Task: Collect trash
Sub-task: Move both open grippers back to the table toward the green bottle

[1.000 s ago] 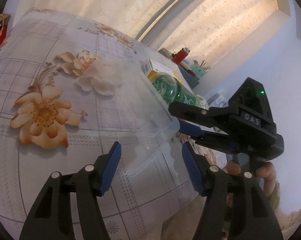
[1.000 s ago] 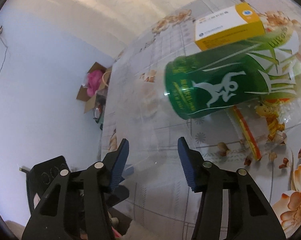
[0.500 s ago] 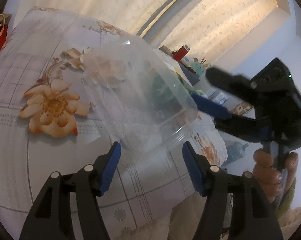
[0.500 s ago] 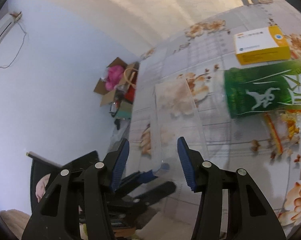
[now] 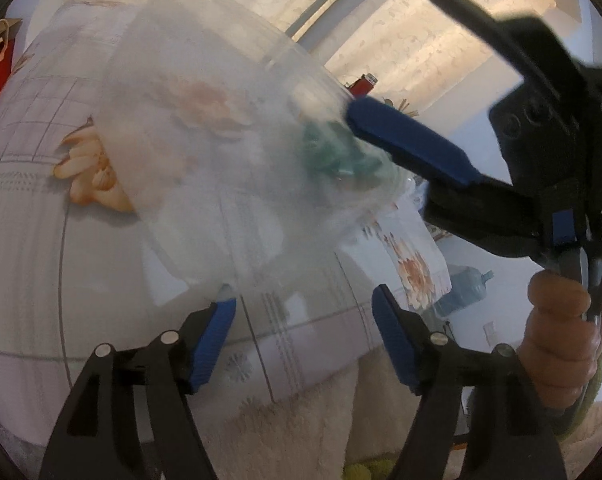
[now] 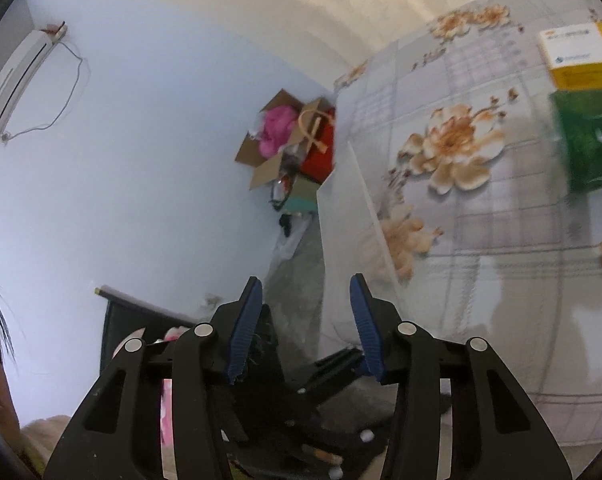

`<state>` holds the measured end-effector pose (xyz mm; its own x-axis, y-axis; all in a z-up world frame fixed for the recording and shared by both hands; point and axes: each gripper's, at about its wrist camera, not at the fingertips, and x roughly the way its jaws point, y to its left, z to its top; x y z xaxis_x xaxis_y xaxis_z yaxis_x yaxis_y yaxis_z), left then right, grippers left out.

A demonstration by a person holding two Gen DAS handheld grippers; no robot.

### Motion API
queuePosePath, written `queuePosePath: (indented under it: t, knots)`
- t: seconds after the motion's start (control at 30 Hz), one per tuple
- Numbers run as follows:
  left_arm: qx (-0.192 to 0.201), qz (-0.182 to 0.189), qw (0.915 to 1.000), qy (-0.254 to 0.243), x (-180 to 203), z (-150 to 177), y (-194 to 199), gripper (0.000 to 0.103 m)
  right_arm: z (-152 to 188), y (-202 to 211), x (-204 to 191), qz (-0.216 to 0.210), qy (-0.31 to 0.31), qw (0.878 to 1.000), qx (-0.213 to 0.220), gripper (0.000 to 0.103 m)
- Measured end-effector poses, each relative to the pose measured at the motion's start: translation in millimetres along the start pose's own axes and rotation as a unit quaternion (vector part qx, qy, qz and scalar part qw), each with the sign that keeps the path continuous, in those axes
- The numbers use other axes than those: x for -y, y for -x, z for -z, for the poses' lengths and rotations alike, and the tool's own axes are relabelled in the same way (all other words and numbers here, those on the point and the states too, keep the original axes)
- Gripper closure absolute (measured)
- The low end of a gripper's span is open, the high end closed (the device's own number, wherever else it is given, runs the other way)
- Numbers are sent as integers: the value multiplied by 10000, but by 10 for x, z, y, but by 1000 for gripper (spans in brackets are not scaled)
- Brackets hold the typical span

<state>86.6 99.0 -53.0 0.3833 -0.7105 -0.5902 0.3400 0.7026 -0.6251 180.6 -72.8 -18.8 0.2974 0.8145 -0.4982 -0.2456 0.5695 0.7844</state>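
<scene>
A clear plastic container hangs blurred in the air above the floral tablecloth, just ahead of my left gripper, which is open and empty. My right gripper comes in from the right in the left wrist view, one blue finger against the container's rim. In the right wrist view the container shows as a pale sheet running down between the open-looking fingers; contact is not clear. A green bottle and a yellow-white box lie on the table.
A cardboard box with pink stuff and a red bag stand on the floor by the wall. A red lighter and a water jug are beyond the table. The table edge is below my left gripper.
The clear container has been lifted off the table and swung up toward my left gripper. My right gripper has risen and pulled back from the bottle and box. My left gripper has stayed open.
</scene>
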Motion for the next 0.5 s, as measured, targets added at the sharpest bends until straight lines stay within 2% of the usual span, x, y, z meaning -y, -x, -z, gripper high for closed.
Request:
queuePosePath:
  t: [0.2, 0.37, 0.5]
  knots:
    - [-93, 153, 9998, 65, 55, 143, 76, 31, 63, -126, -54, -81, -47, 9998, -151, 64]
    - [-208, 235, 9994, 110, 48, 265, 205, 31, 99, -245, -16, -320, -252, 9987, -309, 64]
    - [-189, 155, 9995, 194, -29, 414, 427, 31, 145, -367, 46, -128, -391, 9980, -479, 61]
